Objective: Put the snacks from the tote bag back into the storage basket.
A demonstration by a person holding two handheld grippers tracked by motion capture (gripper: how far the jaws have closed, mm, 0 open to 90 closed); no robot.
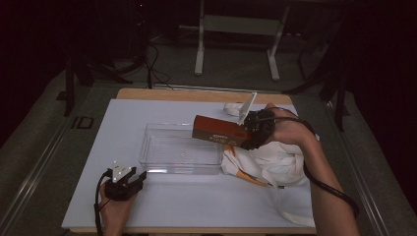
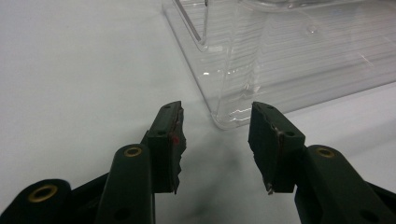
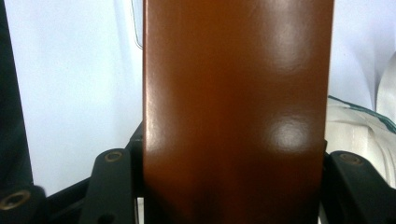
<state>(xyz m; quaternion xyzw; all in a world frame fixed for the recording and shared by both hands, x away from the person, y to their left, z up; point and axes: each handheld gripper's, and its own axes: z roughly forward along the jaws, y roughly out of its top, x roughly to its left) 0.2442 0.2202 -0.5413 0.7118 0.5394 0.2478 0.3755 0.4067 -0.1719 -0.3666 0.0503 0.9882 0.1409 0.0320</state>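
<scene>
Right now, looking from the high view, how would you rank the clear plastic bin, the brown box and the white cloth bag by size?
1. clear plastic bin and white cloth bag: these look about alike, and the bag is crumpled, so no firm ranking.
2. brown box: clearly smallest, though held above the table by the right gripper, so slightly nearer the camera.

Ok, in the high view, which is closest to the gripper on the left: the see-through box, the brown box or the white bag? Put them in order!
From the left gripper, in the high view:
1. Clear plastic bin, just up and right of it, in the middle of the table.
2. Brown box, held in the right gripper over the bin's right end.
3. White cloth bag, on the table's right side.
</scene>
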